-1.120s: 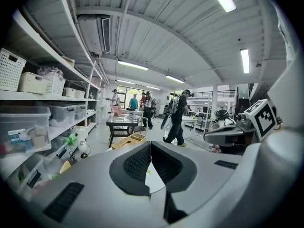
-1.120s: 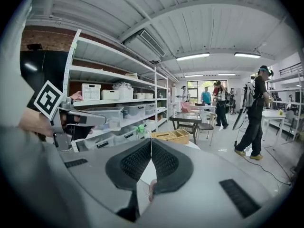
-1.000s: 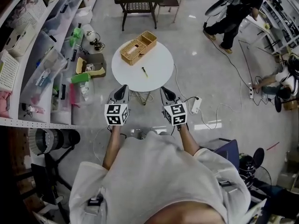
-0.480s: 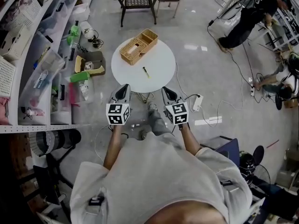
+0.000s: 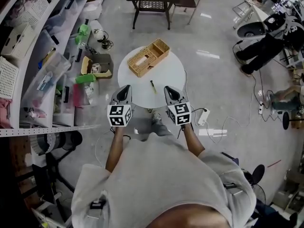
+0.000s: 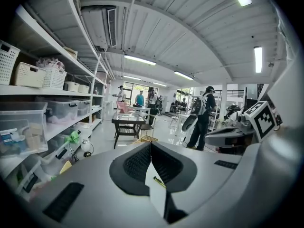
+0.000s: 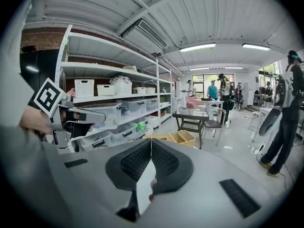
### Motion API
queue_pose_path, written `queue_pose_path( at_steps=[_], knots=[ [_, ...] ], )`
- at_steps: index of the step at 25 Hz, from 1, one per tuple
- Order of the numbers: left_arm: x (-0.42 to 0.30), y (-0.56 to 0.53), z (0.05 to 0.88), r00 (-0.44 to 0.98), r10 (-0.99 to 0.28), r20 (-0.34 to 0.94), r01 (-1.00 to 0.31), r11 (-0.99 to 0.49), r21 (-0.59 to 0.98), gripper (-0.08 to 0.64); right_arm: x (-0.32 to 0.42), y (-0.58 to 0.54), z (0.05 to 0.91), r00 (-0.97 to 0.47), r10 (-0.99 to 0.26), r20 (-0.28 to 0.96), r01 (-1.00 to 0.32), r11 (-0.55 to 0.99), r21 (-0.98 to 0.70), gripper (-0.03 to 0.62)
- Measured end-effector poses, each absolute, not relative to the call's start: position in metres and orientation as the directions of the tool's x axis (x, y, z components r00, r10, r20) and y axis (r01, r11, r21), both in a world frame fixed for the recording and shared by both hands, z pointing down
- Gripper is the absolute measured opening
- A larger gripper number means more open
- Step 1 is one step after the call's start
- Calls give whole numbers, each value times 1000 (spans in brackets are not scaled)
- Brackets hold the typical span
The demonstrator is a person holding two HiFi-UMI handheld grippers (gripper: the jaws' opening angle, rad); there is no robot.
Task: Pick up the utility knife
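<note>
Since both claws are pressed together and empty, my right claw will need to spread before it reaches the utility knife. The knife lies alone on the lower middle of the round white bench, at centre frame. I judge a low approach best, jaws straddling its narrow body. My left claw hangs alongside. A wicker basket sits higher in the frame, well apart from the knife; nothing blocks the way.
</note>
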State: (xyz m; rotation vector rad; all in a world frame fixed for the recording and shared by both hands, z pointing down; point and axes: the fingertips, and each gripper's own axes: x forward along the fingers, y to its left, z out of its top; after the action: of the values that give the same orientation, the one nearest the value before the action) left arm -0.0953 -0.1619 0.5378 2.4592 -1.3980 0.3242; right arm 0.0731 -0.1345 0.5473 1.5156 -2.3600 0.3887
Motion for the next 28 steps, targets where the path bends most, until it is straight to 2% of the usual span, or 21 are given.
queue_pose_path(
  at_steps=[18, 28],
  knots=[
    [-77, -285, 533, 377, -853, 360, -925, -363, 110, 20, 90, -286, 556, -518, -760, 393, -843, 531, -83, 32],
    [-114, -293, 551, 358, -841, 406, -933, -338, 121, 20, 60, -303, 575, -527, -732, 432, -836, 539, -106, 32]
  ],
)
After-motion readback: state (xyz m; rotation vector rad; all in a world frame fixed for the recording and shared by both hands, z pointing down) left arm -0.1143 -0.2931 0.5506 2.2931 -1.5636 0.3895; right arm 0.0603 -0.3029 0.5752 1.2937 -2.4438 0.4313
